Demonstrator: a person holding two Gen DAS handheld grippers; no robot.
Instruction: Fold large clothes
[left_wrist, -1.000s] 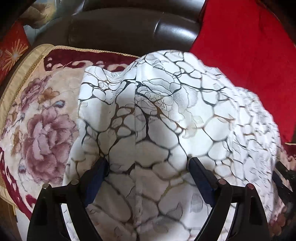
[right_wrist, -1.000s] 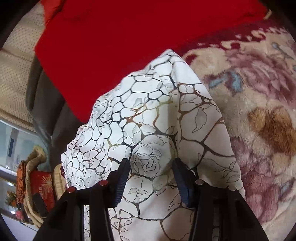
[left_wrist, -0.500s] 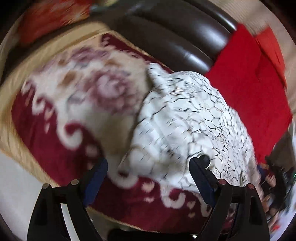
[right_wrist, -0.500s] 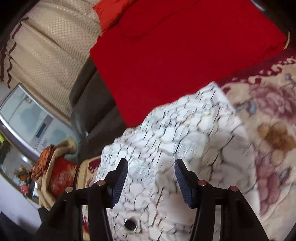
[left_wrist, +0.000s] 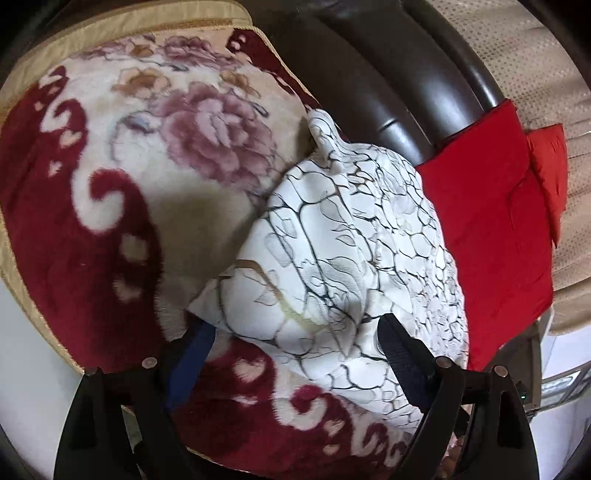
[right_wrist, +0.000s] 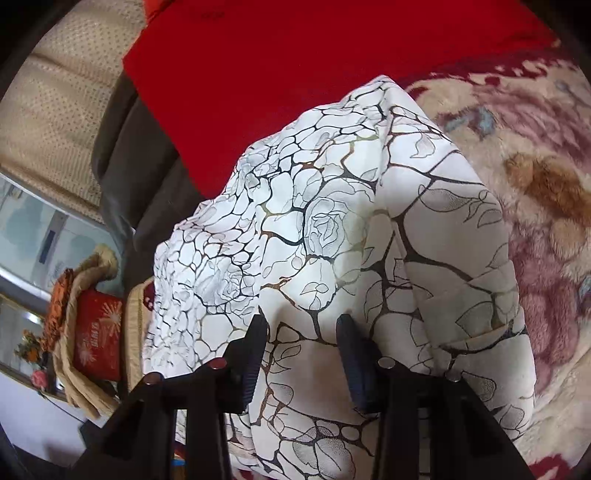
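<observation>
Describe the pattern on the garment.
White garment with black cracked veins and outlined roses; clearest in the right wrist view.

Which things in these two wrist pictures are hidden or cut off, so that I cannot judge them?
- White patterned garment: its lower part leaves the bottom edge of the right wrist view, behind the right gripper, so its type and whole shape cannot be told.
- Right gripper's grip: the cloth lies between the jaws; contact is unclear.
- Floral blanket: the garment covers part of it in the left wrist view.
- Left gripper: open; whether cloth is under it is unclear.
</observation>
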